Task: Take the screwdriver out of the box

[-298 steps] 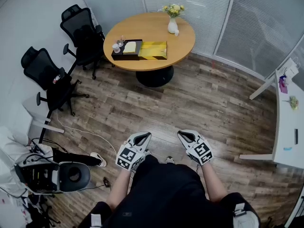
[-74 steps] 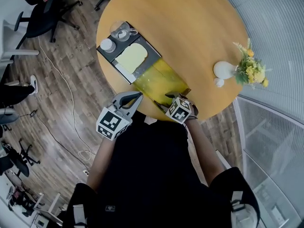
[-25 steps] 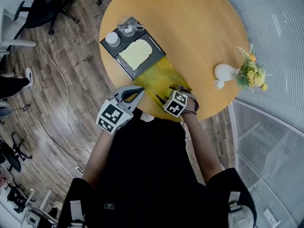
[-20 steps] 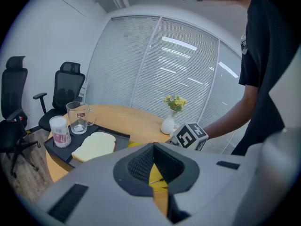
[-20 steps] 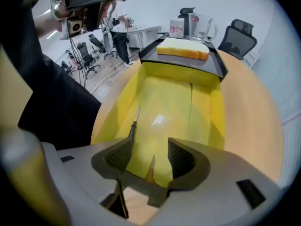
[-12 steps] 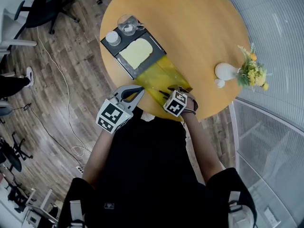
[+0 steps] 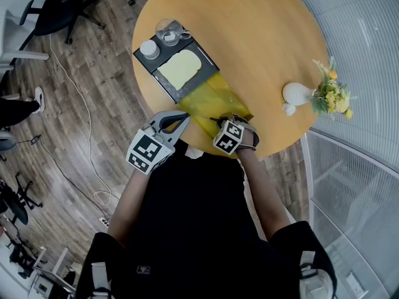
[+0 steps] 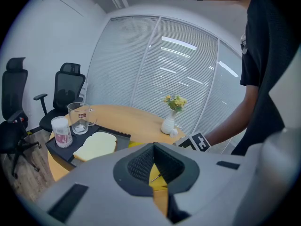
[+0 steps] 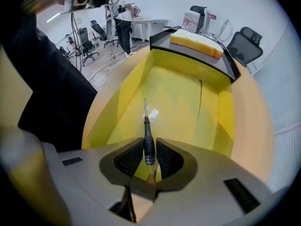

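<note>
right gripper (image 9: 149,150): jaws closing on the screwdriver (image 9: 147,136); pads on both sides of its dark handle, claw pointing steeply down.
screwdriver: inside the yellow box (image 9: 225,121), shaft aimed at the far wall; not lifted.
progress: grasp under way; lift-out remains, by my judgement.
left gripper (image 8: 154,147): jaws together, empty, beside the table (image 9: 256,126) edge.
clearance: box top open; black tray (image 9: 197,54) abuts the far wall; straight up looks free.
</note>
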The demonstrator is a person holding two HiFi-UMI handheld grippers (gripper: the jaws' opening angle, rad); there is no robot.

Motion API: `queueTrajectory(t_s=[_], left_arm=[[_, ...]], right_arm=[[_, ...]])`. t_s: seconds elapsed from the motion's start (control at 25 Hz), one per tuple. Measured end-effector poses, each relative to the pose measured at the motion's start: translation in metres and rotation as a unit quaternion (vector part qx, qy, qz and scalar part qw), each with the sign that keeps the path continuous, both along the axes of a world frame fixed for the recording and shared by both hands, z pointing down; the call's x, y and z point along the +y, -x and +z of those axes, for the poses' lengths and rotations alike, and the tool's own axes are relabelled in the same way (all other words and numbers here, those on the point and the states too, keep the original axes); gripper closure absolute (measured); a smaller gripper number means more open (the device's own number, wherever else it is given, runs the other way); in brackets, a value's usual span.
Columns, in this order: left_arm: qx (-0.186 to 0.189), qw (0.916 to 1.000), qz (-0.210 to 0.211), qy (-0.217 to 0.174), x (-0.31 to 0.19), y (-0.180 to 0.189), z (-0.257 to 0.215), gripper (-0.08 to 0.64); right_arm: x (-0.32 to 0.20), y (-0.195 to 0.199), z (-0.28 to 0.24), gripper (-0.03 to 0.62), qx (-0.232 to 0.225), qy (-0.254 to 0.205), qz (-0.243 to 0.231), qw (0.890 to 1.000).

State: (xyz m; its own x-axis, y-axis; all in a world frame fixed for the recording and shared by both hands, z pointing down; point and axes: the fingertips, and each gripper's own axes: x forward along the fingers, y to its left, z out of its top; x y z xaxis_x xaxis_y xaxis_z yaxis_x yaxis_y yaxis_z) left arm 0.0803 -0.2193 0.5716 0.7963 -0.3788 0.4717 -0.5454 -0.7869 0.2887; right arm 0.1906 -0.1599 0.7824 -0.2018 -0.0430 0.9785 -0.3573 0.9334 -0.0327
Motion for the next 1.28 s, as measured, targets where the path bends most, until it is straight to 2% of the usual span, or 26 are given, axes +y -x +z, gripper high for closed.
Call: queueTrajectory(t_s=[0.32,0.56,0.76,0.92,1.04,1.16,1.28], left_arm=[[-0.002,0.9999,-0.009,-0.005,-0.004,0.007,0.001,0.554],[-0.002,0.9998,-0.013,-0.015,-0.011,0.013,-0.005,0.554],[-0.004,0.9997,0.005,-0.024,-0.01,0.014,-0.009,0.554],[0.0,0.9991,0.025,-0.034,-0.011,0.009,-0.016,0.554],[0.004,0.9981,0.047,-0.041,-0.01,0.006,-0.022,0.554],[0.006,0.9966,0.069,-0.044,-0.007,0.001,-0.024,0.554],[0.008,0.9946,0.093,-0.043,-0.004,-0.003,-0.024,0.554]], right_arm=[[-0.001,0.003,0.0,0.532,-0.005,0.011,0.006,1.0],[-0.001,0.003,-0.002,0.534,-0.009,-0.016,0.002,1.0],[-0.007,0.003,-0.019,0.534,-0.029,-0.05,0.039,0.998],[-0.017,0.001,-0.04,0.534,-0.058,-0.071,0.095,0.991],[-0.026,0.002,-0.063,0.534,-0.115,-0.075,0.171,0.976],[-0.031,0.0,-0.082,0.534,-0.18,-0.081,0.254,0.947],[-0.036,-0.01,-0.099,0.534,-0.22,-0.102,0.311,0.919]])
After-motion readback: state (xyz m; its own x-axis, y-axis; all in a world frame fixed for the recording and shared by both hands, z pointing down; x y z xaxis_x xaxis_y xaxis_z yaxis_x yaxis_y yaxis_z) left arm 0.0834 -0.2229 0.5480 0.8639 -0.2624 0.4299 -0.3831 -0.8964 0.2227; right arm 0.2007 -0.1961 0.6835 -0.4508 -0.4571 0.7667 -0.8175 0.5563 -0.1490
